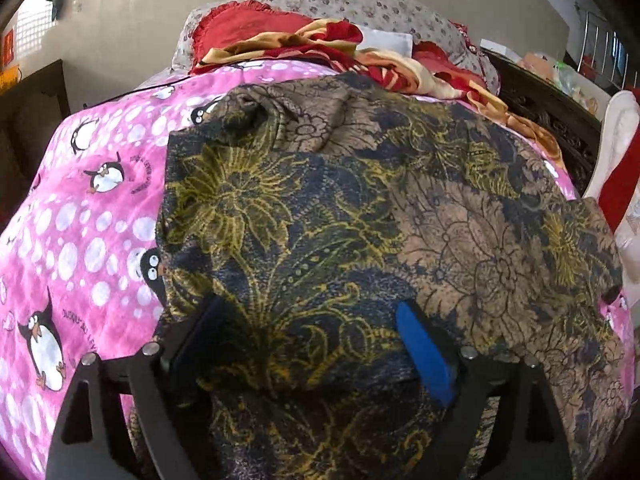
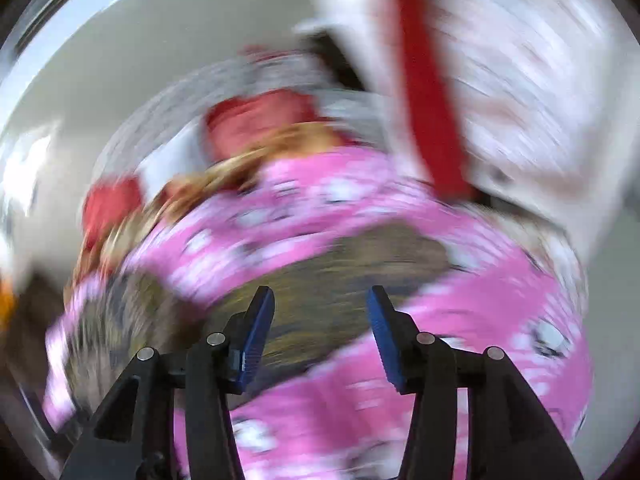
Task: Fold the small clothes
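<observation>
- The floral garment point(image 1: 360, 216) lies spread and rumpled on the pink penguin bedsheet point(image 1: 80, 208); no finished fold shows, so most folding remains.
- Left gripper point(image 1: 308, 332): released, jaws straddling the garment's near edge.
- Right gripper point(image 2: 320, 336): released, empty; view blurred.

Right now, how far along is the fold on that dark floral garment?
Early. The floral garment lies spread on the pink penguin bedsheet, bunched at its far end, with no neat fold visible. The left tool sits open over its near edge; the right tool is open and empty, its view motion-blurred. Every fold remains.
</observation>
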`<state>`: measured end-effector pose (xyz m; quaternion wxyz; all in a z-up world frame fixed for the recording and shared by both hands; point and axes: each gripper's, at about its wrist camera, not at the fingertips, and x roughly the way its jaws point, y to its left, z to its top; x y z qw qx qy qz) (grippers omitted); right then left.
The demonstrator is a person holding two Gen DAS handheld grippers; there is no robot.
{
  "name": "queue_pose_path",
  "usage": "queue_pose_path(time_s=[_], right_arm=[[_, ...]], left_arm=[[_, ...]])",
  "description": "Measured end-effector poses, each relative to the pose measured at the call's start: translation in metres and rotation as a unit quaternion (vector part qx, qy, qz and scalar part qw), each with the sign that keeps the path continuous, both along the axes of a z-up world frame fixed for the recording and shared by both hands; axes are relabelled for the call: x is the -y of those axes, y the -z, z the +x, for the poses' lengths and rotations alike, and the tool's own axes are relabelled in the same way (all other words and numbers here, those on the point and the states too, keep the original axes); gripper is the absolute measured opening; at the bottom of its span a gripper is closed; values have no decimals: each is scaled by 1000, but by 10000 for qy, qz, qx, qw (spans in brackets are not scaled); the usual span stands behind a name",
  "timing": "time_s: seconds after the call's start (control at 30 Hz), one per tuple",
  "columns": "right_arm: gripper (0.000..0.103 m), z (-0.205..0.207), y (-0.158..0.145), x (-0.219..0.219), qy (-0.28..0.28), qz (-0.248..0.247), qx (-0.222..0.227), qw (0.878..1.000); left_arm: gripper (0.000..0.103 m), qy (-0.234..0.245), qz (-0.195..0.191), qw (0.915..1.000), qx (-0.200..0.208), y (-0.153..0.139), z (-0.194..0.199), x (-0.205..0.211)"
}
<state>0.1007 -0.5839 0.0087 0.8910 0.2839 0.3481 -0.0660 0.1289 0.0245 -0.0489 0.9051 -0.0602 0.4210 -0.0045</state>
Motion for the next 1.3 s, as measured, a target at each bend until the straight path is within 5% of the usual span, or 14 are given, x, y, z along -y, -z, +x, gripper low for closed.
queue_pose_path(time_s=[0.1, 0.17, 0.5, 0.57, 0.6, 0.63, 0.8, 0.93, 1.0, 1.07, 1.13, 1.3], right_arm=[[43, -5, 52, 74, 501, 1798, 15, 9824], [43, 1, 76, 92, 606, 2390, 35, 9691], [42, 46, 124, 101, 962, 2994, 362, 9486], [28, 55, 122, 100, 899, 2954, 331, 9506], [5, 59, 119, 99, 720, 3089, 434, 9474], [2, 56, 113, 99, 617, 3158, 508, 9455], [2, 43, -9, 64, 120, 1968, 1419, 9701], [2, 35, -100, -16, -861, 1315, 2005, 9670], [2, 36, -120, -71, -1450, 1064, 2093, 9612], [2, 40, -121, -131, -2005, 746, 1963, 9569], [2, 43, -97, -204, -2511, 249, 1510, 9558], [2, 21, -15, -318, -3178, -614, 530, 9447]], left_arm=[[94, 11, 43, 10000, -24, 0, -1, 2], [95, 24, 91, 9999, -41, 1, 1, 4], [96, 27, 60, 10000, -44, 2, 1, 4], [97, 38, 86, 9999, -55, 2, 2, 4], [97, 50, 89, 9999, -60, 2, 2, 4], [98, 58, 93, 9999, -63, 2, 2, 4], [97, 37, 65, 9999, -72, -16, 4, 8], [95, 78, -1157, 9928, 312, -69, 6, 9], [95, 374, -1745, 9837, 225, -88, 15, 20], [96, 846, -2372, 9678, -60, -99, 29, 38], [96, 1241, -2573, 9571, -476, -97, 42, 61], [96, 1447, -2592, 9515, -813, -72, 50, 92]])
